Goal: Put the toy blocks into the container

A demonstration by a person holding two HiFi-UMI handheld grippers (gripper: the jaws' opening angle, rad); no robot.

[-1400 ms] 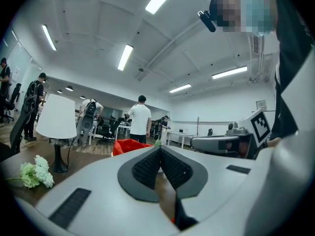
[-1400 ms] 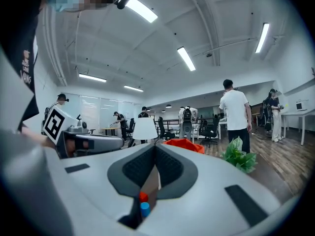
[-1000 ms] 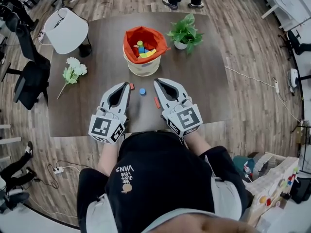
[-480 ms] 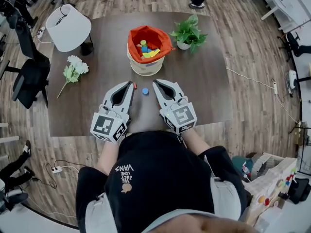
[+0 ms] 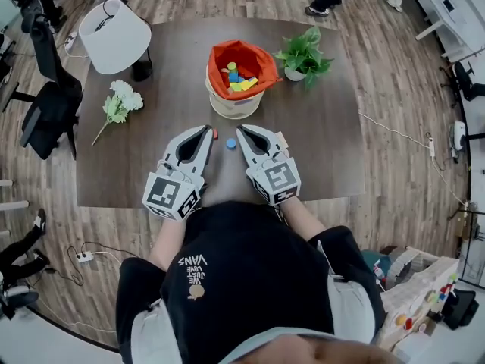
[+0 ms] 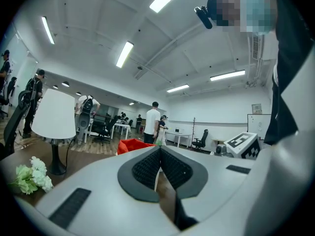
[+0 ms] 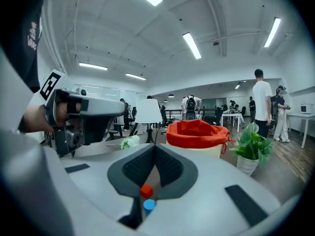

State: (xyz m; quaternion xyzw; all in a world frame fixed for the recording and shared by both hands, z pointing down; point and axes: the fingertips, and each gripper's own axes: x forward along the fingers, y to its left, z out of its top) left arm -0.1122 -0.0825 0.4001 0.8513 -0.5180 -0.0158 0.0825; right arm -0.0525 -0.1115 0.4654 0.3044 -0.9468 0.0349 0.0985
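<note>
Lamp (image 5: 115, 36) and white flowers (image 5: 120, 103) sit at 10 o'clock on the tabletop (image 5: 318, 150), away from the work.

Left gripper (image 5: 208, 130): fingers closed on nothing, held level. The red block (image 5: 215, 134) lies just beside the tips at their 3 o'clock. Judged parked, not picking.

Blue block (image 5: 231, 143) lies between the two grippers' tips, apart from both.

Container (image 5: 235, 106), orange-lined, stands near at 12 o'clock from these two. It already holds sorted blocks (image 5: 239, 78), so the carry is short.

Right gripper (image 5: 241, 131): fingers closed, empty. Its own view shows the red and blue blocks only through the gap under the pads. It must open before any pick.

Plant (image 5: 305, 54) at 1 o'clock.

Hidden: the tabletop under both gripper bodies, so further blocks there cannot be ruled out. The count inside the container is unreadable.
</note>
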